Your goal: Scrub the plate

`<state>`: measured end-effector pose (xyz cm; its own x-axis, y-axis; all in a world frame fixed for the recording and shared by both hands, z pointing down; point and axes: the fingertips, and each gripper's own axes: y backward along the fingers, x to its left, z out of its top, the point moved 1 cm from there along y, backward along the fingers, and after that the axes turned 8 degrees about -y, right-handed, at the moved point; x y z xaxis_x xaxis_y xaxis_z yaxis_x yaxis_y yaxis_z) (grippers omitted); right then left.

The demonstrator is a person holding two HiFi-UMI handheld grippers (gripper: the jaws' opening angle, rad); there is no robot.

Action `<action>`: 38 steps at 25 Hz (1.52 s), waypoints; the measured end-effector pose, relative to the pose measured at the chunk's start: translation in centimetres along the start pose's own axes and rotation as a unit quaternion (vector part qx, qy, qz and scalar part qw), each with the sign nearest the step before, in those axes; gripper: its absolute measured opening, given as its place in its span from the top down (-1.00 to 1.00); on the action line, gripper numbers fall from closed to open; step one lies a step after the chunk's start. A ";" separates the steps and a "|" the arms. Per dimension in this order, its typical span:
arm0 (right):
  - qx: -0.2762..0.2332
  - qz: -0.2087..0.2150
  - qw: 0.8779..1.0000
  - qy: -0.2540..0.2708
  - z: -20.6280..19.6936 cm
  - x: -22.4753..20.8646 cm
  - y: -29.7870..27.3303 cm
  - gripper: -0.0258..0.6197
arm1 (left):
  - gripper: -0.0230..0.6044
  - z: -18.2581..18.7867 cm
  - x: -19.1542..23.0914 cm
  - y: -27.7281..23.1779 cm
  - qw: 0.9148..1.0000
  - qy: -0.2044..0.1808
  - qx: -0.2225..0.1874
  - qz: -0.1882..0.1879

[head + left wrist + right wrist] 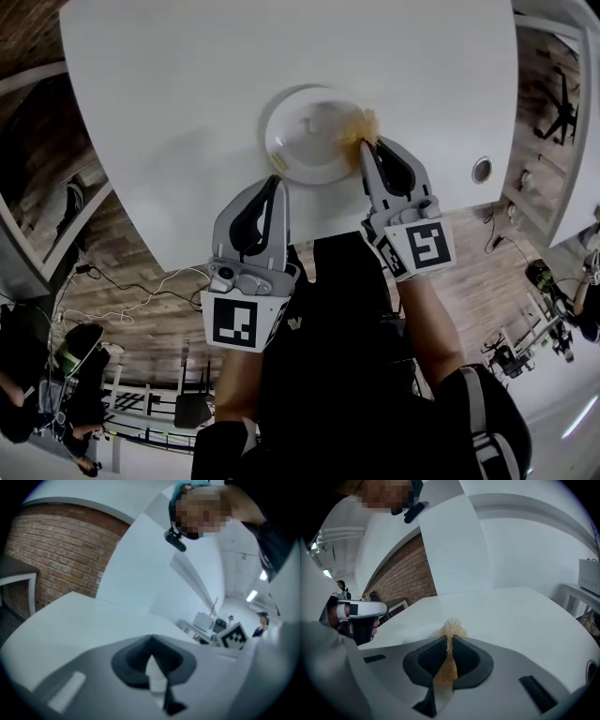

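Scrubbing looks barely underway, can't tell how clean it is. Left gripper [278, 180] jaws clamped on near-left rim of plate [305, 141], pinning it. Plate sits on desk [187, 94] near person's edge. Right gripper [367, 145] jaws pinched tight on tan fibrous scrubber [359, 124], tuft touching plate's right rim. Most of plate probably left.

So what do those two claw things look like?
The left gripper and right gripper are pale grey and pointed, with black pads inside. Each has a white cube with black square markers. The person wears a black top.
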<state>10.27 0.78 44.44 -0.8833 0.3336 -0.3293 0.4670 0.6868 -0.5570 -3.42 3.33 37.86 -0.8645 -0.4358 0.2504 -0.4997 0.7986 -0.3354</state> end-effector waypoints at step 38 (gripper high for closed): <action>0.004 0.041 0.997 0.062 2.6 3.8 -5.4 0.82 | 0.92 1.2 2.3 1.5 0.999 0.017 -0.012 0.027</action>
<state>4.50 -3.37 44.19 -0.8405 0.4651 -0.2778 0.5373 0.6495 -0.5381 -6.20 3.05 36.79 -0.8878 -0.3777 0.2628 -0.4504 0.8304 -0.3280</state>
